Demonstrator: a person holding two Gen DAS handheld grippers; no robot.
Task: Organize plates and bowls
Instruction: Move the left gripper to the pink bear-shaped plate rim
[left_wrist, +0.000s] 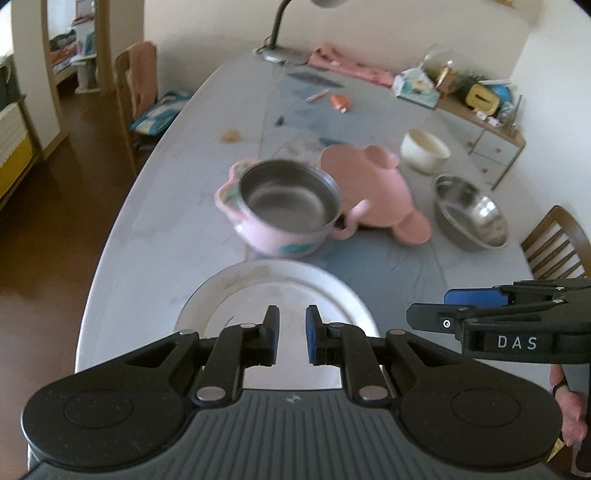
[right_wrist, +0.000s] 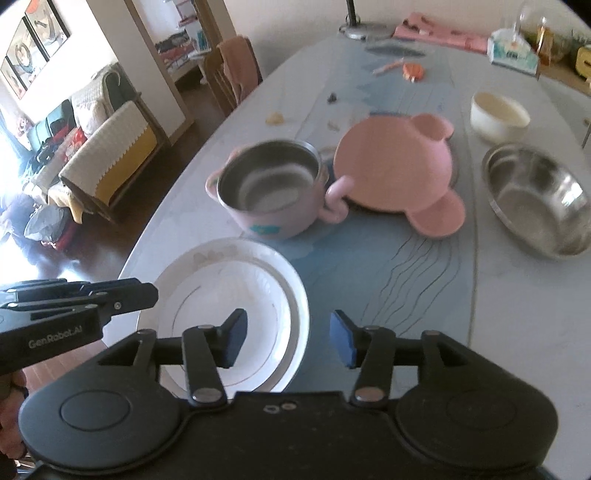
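Note:
A white plate (left_wrist: 280, 291) (right_wrist: 229, 295) lies at the near edge of the table. My left gripper (left_wrist: 292, 332) hovers over it, its jaws almost together with nothing between them. My right gripper (right_wrist: 288, 339) stands open and empty above the plate's right rim. Behind the plate is a pink two-handled bowl (left_wrist: 288, 206) (right_wrist: 273, 192) with a steel inside. A pink bear-shaped plate (left_wrist: 369, 184) (right_wrist: 395, 166) sits tilted to its right. Further right stand a steel bowl (left_wrist: 469, 214) (right_wrist: 535, 199) and a white bowl (left_wrist: 424, 149) (right_wrist: 498, 116).
The long grey table (left_wrist: 166, 221) has a blue runner (right_wrist: 406, 266) down its middle. At the far end are a desk lamp (left_wrist: 277, 48), pink cloth and small clutter. Wooden chairs (left_wrist: 136, 92) stand along the left and right sides. Each gripper shows from the side in the other's view.

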